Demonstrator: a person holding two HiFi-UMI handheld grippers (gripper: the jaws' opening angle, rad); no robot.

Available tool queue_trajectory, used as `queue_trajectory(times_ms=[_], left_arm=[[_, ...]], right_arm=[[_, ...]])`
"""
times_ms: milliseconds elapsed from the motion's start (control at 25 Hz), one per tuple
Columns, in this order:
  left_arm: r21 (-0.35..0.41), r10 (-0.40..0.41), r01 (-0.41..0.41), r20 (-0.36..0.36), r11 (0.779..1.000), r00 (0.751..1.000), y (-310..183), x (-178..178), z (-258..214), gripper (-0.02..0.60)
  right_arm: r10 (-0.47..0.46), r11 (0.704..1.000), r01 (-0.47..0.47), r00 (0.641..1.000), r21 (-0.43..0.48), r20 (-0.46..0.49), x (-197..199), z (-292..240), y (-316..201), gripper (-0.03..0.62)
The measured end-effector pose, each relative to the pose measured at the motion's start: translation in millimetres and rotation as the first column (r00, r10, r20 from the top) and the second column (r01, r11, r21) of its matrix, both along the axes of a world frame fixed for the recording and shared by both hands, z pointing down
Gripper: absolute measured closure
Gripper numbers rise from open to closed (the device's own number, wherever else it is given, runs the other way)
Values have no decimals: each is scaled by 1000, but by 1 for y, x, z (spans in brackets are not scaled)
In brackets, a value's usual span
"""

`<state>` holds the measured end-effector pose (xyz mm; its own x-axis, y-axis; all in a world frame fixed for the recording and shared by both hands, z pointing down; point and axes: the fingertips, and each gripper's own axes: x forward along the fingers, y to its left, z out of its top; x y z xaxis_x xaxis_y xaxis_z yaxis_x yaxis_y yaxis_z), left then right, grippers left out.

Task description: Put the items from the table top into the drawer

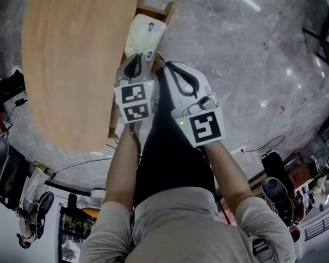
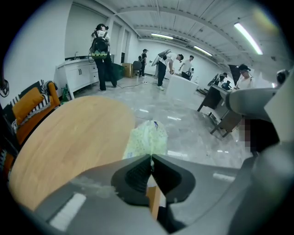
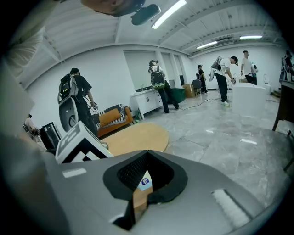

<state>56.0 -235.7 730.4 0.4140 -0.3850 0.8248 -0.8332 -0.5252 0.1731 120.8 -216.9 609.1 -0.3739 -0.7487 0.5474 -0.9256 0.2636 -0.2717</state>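
A round wooden table top (image 1: pixel 74 67) fills the upper left of the head view, bare. At its right edge a wooden drawer (image 1: pixel 168 11) stands pulled out, with a pale green soft packet (image 1: pixel 144 36) lying in it. My left gripper (image 1: pixel 133 67) hovers just short of the packet, jaws shut with nothing between them. In the left gripper view its tips (image 2: pixel 151 157) meet with the packet (image 2: pixel 147 137) right beyond them. Beside it on the right, my right gripper (image 1: pixel 181 78) is also shut and empty (image 3: pixel 147 152), and the table (image 3: pixel 133 137) lies ahead of it.
Grey marble floor (image 1: pixel 248 59) surrounds the table. Cables and a dark chair (image 1: pixel 278 188) lie to the right. Several people stand far back by white counters (image 2: pixel 103 55), and a striped sofa (image 3: pixel 112 117) stands at the wall behind the table.
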Motion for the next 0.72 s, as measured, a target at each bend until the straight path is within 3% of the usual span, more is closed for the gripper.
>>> queue_trajectory(times_ms=[280,600,720], left_arm=[[-9,-44,45,66,999,997,-3,1,28,560],[-73,-119,126,95,989,988,-14,-9,70,560],[-75,-112,119,96,990,989,-22,-6,78,560]], right_arm=[[-17,1000,16,1000,-19,-2,7,6,-10,586],[-44,998,45,999,-53,12,-1,17,-27,586],[-59,997,59,998,-55,12,0,20,-33,586]])
